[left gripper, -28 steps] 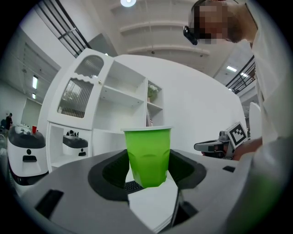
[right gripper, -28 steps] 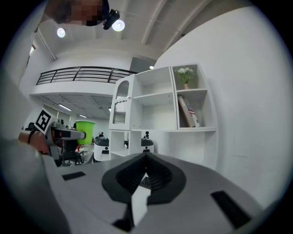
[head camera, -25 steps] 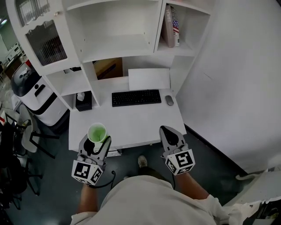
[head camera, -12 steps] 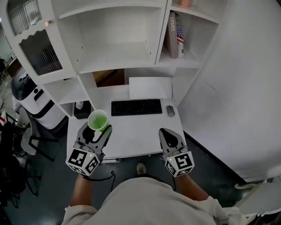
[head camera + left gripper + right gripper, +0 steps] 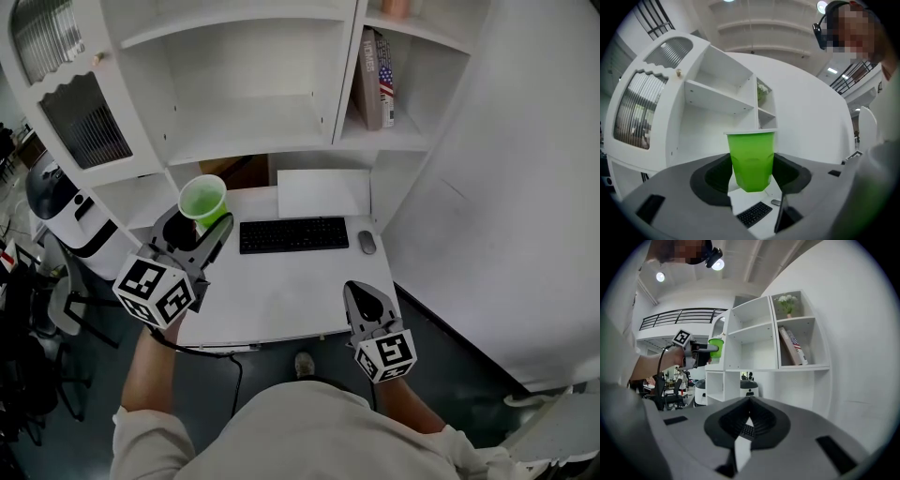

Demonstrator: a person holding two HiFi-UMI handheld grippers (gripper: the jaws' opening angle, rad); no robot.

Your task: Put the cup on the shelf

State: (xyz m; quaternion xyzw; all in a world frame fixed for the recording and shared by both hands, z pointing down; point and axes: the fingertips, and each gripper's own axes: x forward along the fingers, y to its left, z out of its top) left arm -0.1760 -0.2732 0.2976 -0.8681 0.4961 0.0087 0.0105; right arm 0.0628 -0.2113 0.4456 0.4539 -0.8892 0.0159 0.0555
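Observation:
A green cup [image 5: 202, 200] stands upright between the jaws of my left gripper [image 5: 197, 225], which is shut on its lower half, lifted above the desk's left part in front of the white shelf unit [image 5: 253, 127]. In the left gripper view the cup [image 5: 751, 159] fills the centre, both pads against its sides, with the open shelf compartments [image 5: 717, 96] behind it. My right gripper [image 5: 362, 292] hangs over the desk's front edge, shut with nothing in it. The right gripper view shows the cup [image 5: 716, 347] far left, near the shelf.
On the white desk [image 5: 281, 300] lie a black keyboard [image 5: 293, 234], a mouse [image 5: 367, 242] and a white sheet [image 5: 323, 192]. Books [image 5: 378, 80] lean in the right compartment. A glass-door cabinet [image 5: 66, 103] and a white machine [image 5: 70, 220] stand at the left.
My left gripper has risen with the cup from the desk's front left edge toward the shelf. The right gripper has hardly moved.

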